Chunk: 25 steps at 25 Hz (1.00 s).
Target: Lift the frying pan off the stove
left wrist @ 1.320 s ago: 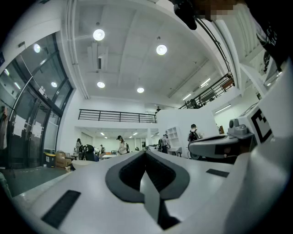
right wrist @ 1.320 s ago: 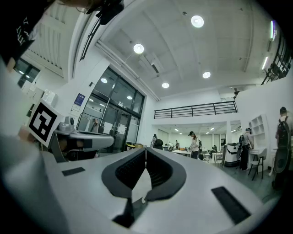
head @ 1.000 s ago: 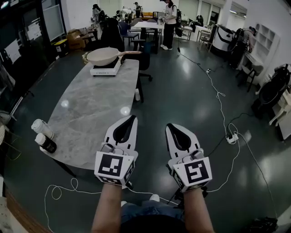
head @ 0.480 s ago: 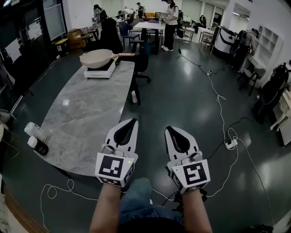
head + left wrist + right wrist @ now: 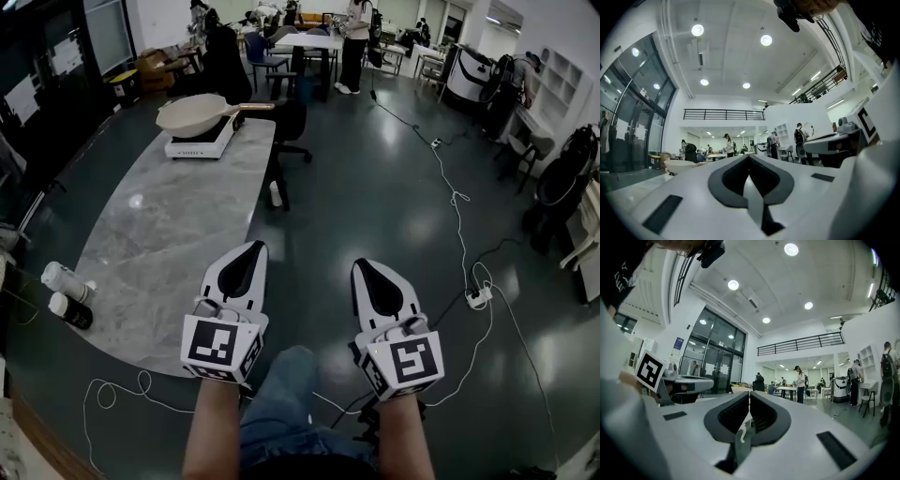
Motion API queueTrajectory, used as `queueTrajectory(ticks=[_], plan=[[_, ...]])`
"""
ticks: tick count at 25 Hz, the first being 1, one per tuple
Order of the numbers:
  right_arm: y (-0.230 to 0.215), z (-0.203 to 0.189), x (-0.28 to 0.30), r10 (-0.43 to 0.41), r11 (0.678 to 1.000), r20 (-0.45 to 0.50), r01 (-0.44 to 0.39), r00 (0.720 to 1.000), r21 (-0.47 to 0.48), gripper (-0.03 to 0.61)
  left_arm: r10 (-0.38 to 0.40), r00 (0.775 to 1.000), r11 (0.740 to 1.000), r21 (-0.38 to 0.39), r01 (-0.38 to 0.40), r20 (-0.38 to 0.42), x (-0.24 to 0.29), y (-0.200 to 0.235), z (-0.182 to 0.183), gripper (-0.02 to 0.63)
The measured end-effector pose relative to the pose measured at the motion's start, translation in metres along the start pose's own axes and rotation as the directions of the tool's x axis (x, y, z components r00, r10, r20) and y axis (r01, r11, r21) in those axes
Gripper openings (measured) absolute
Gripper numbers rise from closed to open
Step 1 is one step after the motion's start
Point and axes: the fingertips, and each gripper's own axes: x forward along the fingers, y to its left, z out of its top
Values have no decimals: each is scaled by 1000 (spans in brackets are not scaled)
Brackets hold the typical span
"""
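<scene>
A cream frying pan point(image 5: 190, 113) with a wooden handle sits on a white portable stove point(image 5: 200, 143) at the far end of a long grey marble table point(image 5: 173, 225). In the left gripper view the pan point(image 5: 679, 164) shows small at the left. My left gripper point(image 5: 254, 247) is shut and empty, held over the table's near right edge. My right gripper point(image 5: 362, 264) is shut and empty, over the floor to the right of the table. Both are far from the pan.
Two bottles point(image 5: 64, 292) stand at the table's near left corner. A dark office chair point(image 5: 289, 127) stands beside the table's far right side. White cables point(image 5: 455, 202) and a power strip point(image 5: 478, 295) lie on the floor at right. People stand around tables in the background.
The view has advanced along the table; the pan and stove have shifted left and look slightly nearer. Both grippers stay shut, side by side, and the person's knee has come into view.
</scene>
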Motion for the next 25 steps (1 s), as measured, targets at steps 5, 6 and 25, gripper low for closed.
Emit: queueTrajectory(ticks=[5,6,25], plan=[[-7,-16,41,35,999,-33,-35,999,-1,29,-1,1000,1000,-20,0,-18,33,15,-18,12],[-9,-18,54,45,999,-37,-45,998,-4,29,1,1000,1000,-25,-1,-20,42,21,-21,12],[-49,-17,300,198,980,-3,-198,980,2,29,-11,996,998,-59,6,-85,226,146,-53,12]])
